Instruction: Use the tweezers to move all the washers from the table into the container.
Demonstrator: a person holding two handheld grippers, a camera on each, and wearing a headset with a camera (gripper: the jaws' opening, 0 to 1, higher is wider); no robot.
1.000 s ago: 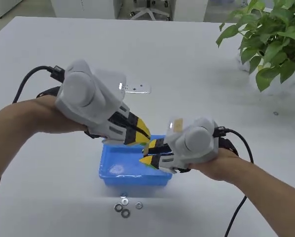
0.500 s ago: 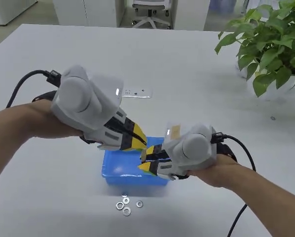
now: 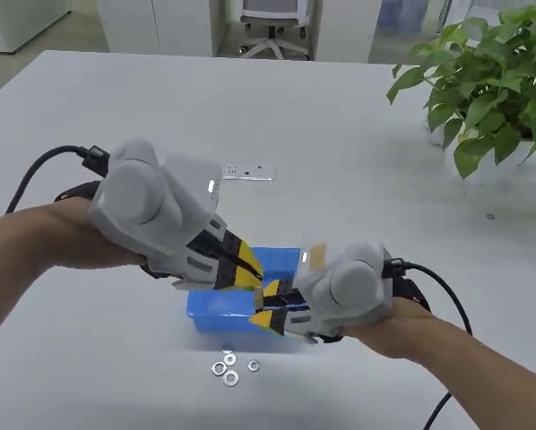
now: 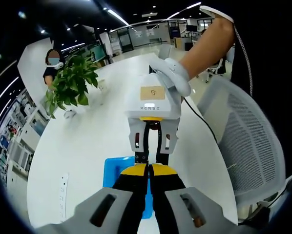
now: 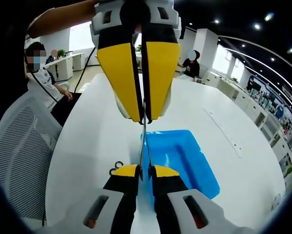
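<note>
Right gripper view: tweezers [image 5: 144, 146] cross container [image 5: 187, 153]; washers [image 5: 116, 166] beside.

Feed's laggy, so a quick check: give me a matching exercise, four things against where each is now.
1 washers
2 container
3 plant
4 tweezers

A gripped by left gripper and right gripper
B far right of the table
C below the grippers
D loose on the table, nearest the camera

Pairs: 1-D, 2-C, 3-B, 4-A
</note>
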